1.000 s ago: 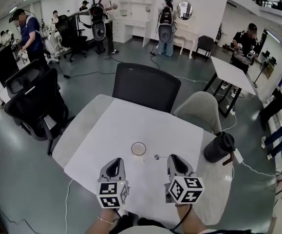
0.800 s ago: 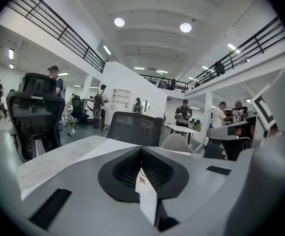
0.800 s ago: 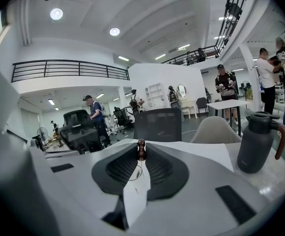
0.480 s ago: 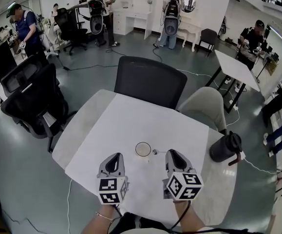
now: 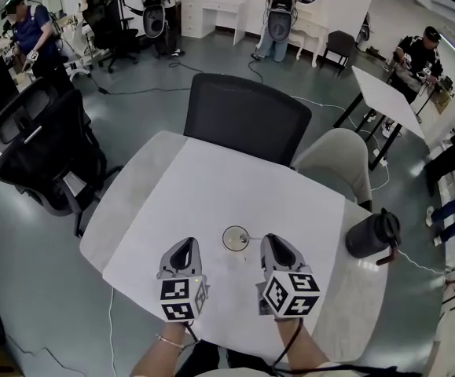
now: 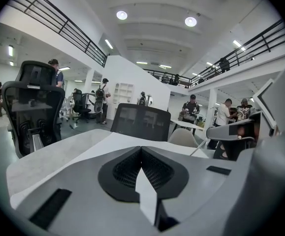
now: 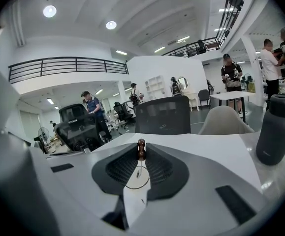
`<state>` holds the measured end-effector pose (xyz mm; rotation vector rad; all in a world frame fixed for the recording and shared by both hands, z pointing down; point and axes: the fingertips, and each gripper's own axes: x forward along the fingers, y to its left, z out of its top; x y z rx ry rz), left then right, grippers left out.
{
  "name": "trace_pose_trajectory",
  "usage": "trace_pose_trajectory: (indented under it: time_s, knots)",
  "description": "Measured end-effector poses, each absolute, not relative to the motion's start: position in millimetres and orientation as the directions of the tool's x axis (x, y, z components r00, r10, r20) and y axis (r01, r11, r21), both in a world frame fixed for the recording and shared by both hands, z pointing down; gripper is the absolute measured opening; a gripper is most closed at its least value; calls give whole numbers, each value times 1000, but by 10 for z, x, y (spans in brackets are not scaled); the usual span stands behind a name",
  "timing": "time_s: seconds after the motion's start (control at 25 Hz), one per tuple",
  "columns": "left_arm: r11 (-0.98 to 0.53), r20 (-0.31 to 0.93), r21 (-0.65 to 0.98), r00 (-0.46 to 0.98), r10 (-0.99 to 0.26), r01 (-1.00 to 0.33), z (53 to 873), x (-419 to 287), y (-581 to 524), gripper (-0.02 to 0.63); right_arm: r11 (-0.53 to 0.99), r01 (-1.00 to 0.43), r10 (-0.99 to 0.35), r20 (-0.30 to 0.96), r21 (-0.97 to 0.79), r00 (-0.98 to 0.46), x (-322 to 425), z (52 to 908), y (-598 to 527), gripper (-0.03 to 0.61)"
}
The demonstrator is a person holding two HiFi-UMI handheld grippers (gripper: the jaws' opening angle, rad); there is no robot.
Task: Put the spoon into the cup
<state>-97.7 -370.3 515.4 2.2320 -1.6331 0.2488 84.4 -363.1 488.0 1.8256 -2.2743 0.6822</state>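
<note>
Table (image 5: 211, 187): spoon (image 7: 141, 150) over cup (image 5: 226, 244) (gripped)

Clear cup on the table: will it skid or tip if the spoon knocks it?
Cup looks thin-walled and small, so probably light; likely to skid on the smooth white table. Clear walls suggest glass, so possibly fragile. Nothing else on the table braces it.

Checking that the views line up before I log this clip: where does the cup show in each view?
Head view: cup low centre on the white table.
Left gripper view: I cannot make it out.
Right gripper view: low centre, its clear rim seen between the jaws, under the spoon.
Shared landmark: the black chair across the table, in all three views.
</note>
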Motion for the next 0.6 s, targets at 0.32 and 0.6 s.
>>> trace_pose_trajectory:
  time_s: [0.32,0.6]
  knots:
    - [-243,378,206,306,-874,-948,5387,-1068,-3750,18,165,-951,-857,438,-262,-270,722,5180,-3674,67]
    - [-237,414,215,309,-857,-947,5613,-1157,-3730,18,161,-951,-836,475,-265,-274,617,5403,-3694,67]
